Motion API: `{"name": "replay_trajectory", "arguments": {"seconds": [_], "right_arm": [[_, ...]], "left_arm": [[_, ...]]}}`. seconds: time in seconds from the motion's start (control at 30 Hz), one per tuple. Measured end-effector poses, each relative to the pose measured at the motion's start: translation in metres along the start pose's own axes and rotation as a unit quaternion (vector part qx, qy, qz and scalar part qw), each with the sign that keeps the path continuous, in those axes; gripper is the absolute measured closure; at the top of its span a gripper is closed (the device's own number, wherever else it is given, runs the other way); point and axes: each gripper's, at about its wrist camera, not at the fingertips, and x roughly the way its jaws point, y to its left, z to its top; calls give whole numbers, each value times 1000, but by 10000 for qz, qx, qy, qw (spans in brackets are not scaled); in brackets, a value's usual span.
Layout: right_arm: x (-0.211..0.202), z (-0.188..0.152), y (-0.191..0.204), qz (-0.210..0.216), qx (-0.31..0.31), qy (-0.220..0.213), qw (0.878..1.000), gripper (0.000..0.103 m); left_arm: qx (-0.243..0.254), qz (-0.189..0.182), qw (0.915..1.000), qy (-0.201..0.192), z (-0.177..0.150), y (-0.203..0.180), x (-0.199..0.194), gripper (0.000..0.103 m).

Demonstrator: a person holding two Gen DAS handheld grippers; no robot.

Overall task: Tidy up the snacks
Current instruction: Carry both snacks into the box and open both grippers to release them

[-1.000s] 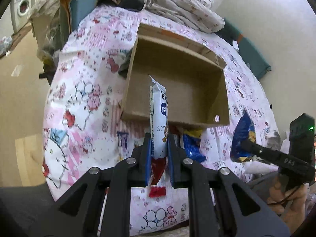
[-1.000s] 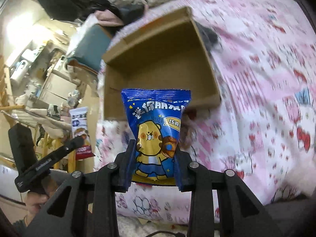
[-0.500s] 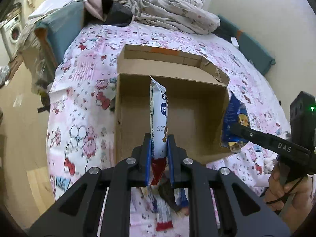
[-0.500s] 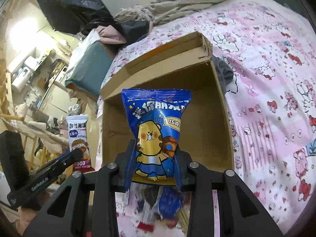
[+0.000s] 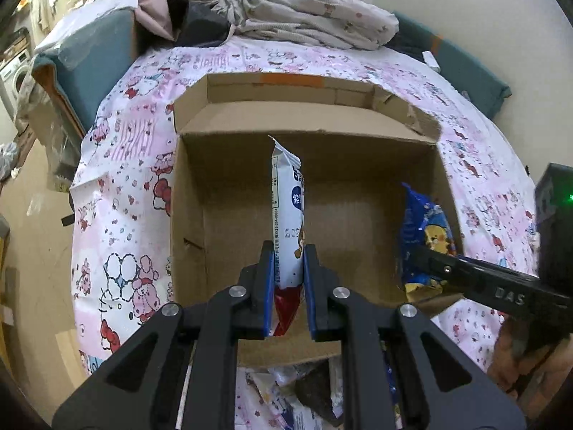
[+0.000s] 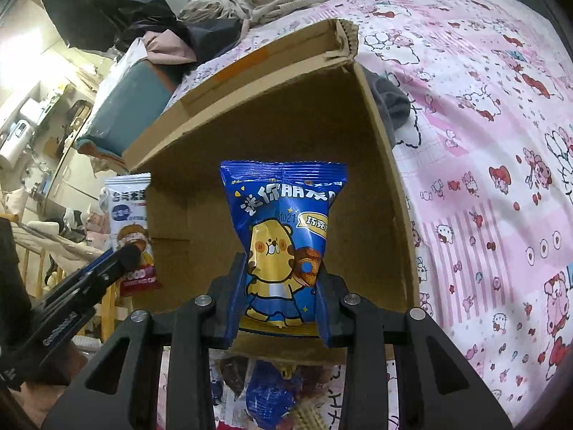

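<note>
Both grippers are gripping snacks over the box (image 5: 358, 114). My left gripper (image 5: 288, 268) is pinching a white bar (image 5: 288, 215) edge-on, upright, above the box's middle. My right gripper (image 6: 281, 286) is clamping a blue bag (image 6: 283, 236) by its sides, facing me, near the box's right wall. I'm seeing the box sitting open on the bed (image 5: 121, 193), with more snacks (image 6: 265, 394) lying by its near edge.

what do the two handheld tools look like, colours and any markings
Both are matte black, with angular arms, triangular cut-outs and silver rivets. The left tool and right tool have blue pads inside their fingers. The right one carries white lettering and a green light.
</note>
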Motion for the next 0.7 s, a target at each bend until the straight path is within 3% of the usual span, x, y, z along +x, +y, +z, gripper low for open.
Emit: {"name": "replay_trajectory", "arguments": {"seconds": [0.37, 0.63, 0.7], "right_arm": [[15, 1, 5, -64, -164, 161, 9997, 67], [11, 4, 0, 45, -23, 66, 10000, 60], [9, 5, 0, 88, 18, 9, 10000, 49]], "left_arm": [[-109, 12, 9995, 291, -7, 9, 22, 91], [3, 36, 9994, 351, -8, 1, 23, 90], [-11, 64, 9992, 386, -8, 2, 24, 90]]}}
